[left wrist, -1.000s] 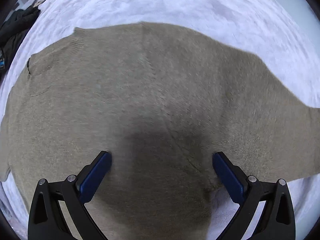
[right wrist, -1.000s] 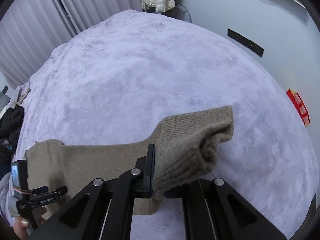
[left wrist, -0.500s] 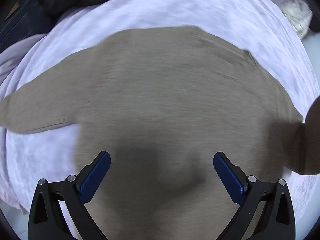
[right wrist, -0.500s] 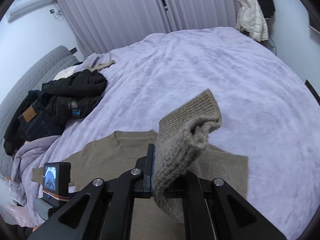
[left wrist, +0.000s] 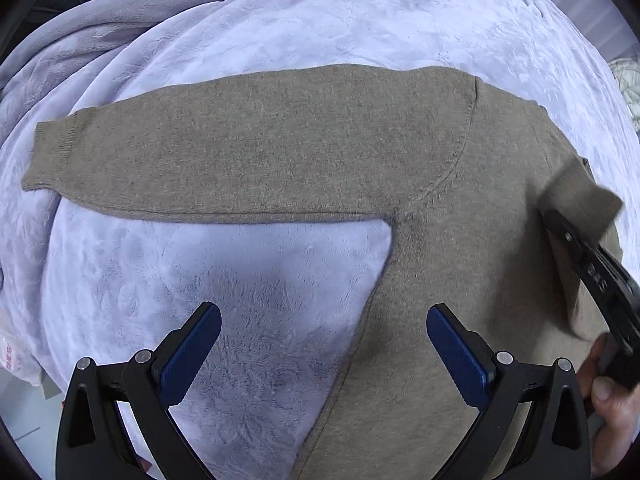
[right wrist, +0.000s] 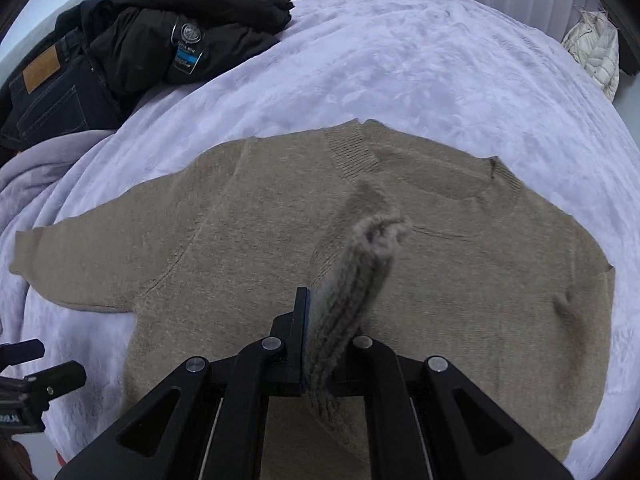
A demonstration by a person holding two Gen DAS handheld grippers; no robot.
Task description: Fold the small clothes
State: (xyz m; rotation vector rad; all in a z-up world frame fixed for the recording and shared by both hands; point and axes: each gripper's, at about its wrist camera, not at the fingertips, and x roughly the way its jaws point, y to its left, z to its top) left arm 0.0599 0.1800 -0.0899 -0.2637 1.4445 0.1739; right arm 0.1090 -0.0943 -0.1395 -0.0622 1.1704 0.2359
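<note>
Lavender plush bedding covers the bed, with a heap of dark clothes at its far left corner and pale curtains behind. Spread flat near the bed's near edge is a tan sweater, neck away from the person, its long axis running across the bed from sleeve to sleeve. The right gripper is clamped tight on a ribbed cuff and carries that sleeve above the chest, so the cuff likely needs laying down across the body. The left gripper hangs jaws wide and empty, pointing down over the armpit, with the left sleeve stretched out beyond it. It is the nearer tool to that sleeve. The carried sleeve hides part of the chest, and the hem is cut off below both views.
</note>
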